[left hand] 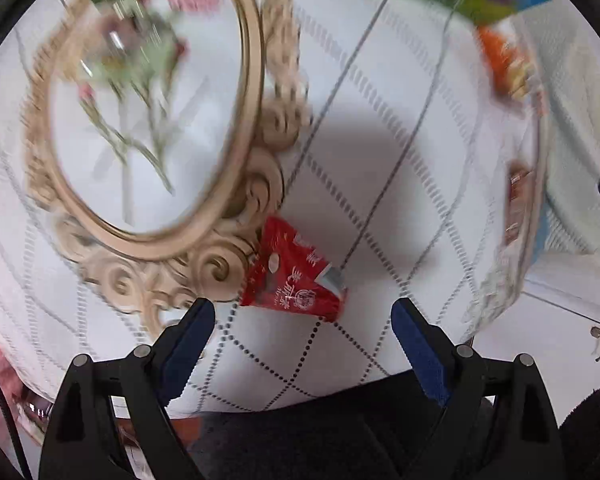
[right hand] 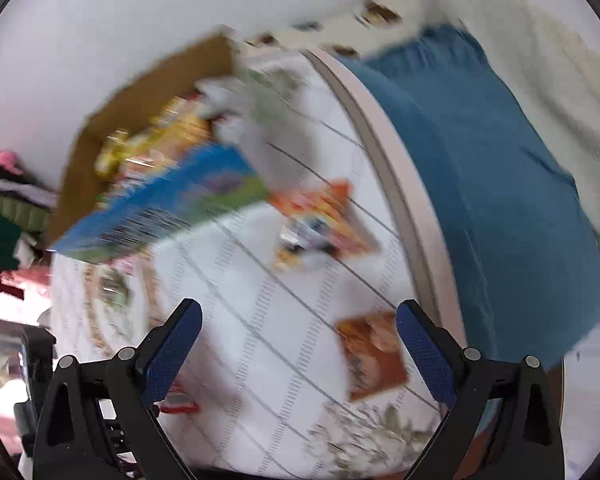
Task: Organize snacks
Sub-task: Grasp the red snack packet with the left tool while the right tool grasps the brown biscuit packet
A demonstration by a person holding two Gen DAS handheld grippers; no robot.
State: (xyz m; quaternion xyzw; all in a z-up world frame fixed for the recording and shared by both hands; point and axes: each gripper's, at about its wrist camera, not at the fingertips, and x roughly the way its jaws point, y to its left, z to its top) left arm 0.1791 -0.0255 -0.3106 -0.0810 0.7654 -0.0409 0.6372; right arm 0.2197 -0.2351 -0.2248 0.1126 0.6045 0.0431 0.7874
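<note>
Red foil packet: a small red snack sachet with white lettering (left hand: 294, 276) lies flat on the white quilted tablecloth (left hand: 380, 208), lower centre of the left wrist view, its left edge touching the cream scrolled rim of an oval printed tray (left hand: 236, 184)
Left tongs: left gripper (left hand: 303, 312) spread wide, blue pads (left hand: 188, 340) either side of the packet's near edge, nothing held
Right tongs: right gripper (right hand: 298, 316) equally wide apart, empty, over bare cloth in the lower centre of the right wrist view
Other snacks: brown flat snack pack (right hand: 374, 356) just left of the right-hand pad; orange snack bag (right hand: 320, 220) at mid-frame; both blurred
Containers: brown cardboard box (right hand: 140, 112) holding yellow packets, upper left of the right wrist view; blue and green printed carton (right hand: 172, 208) in front of it
Surroundings: blue fabric (right hand: 480, 184) beyond the table rim, right side
Handling judgement: packet appears light, thin, soft and crinkly; foil likely slippery and lying flush to the cloth, so a flat pinch may skid
Hold point: the lifted silver corner at the packet's lower right, or a sealed edge, seems the best purchase; firm closure should not harm it
Risk: nudging the tray rim while closing
</note>
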